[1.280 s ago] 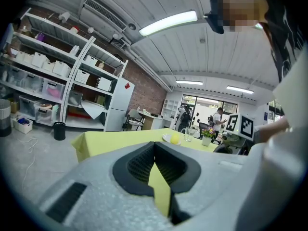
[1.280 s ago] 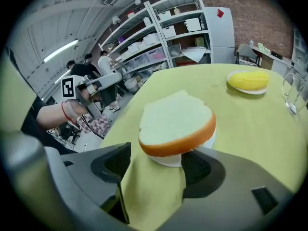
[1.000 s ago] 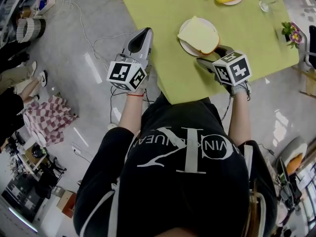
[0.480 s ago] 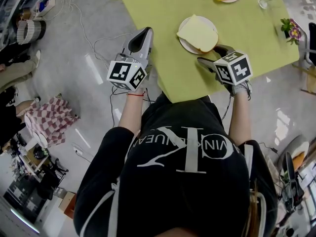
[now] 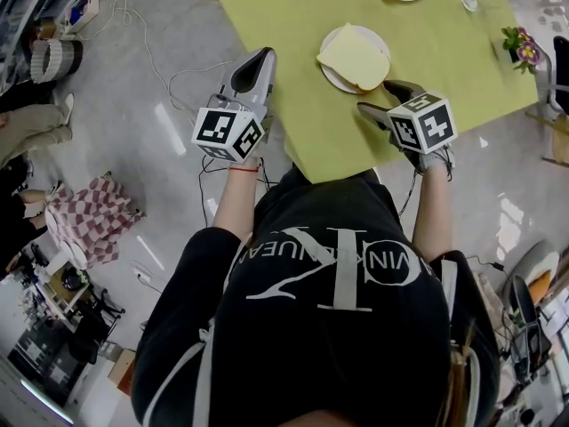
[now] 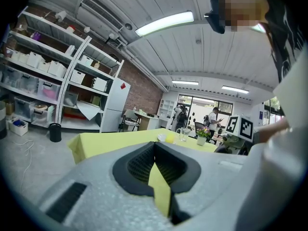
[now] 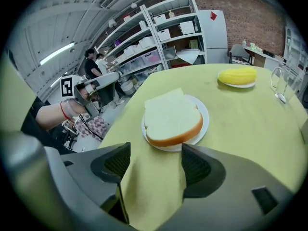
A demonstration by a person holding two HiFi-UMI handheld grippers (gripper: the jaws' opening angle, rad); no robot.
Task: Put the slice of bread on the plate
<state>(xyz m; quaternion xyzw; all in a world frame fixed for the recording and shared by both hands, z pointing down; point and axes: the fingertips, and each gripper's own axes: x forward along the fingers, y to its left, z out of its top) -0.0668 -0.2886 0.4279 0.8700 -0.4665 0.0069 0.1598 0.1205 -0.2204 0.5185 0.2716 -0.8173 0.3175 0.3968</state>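
one bread slice [image 5: 354, 56] on plate [image 5: 330, 79]; right gripper [image 5: 385, 98] released, left gripper [image 5: 260, 59] clenched empty.

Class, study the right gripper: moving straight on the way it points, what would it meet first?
Probably the near rim of the white plate, then the slice of bread on it. The right gripper, jaws open, points at both, but its height is unclear.

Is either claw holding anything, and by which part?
Nothing held. Right claw open, empty, short of the white bread slice on the round white plate; left claw shut, empty.
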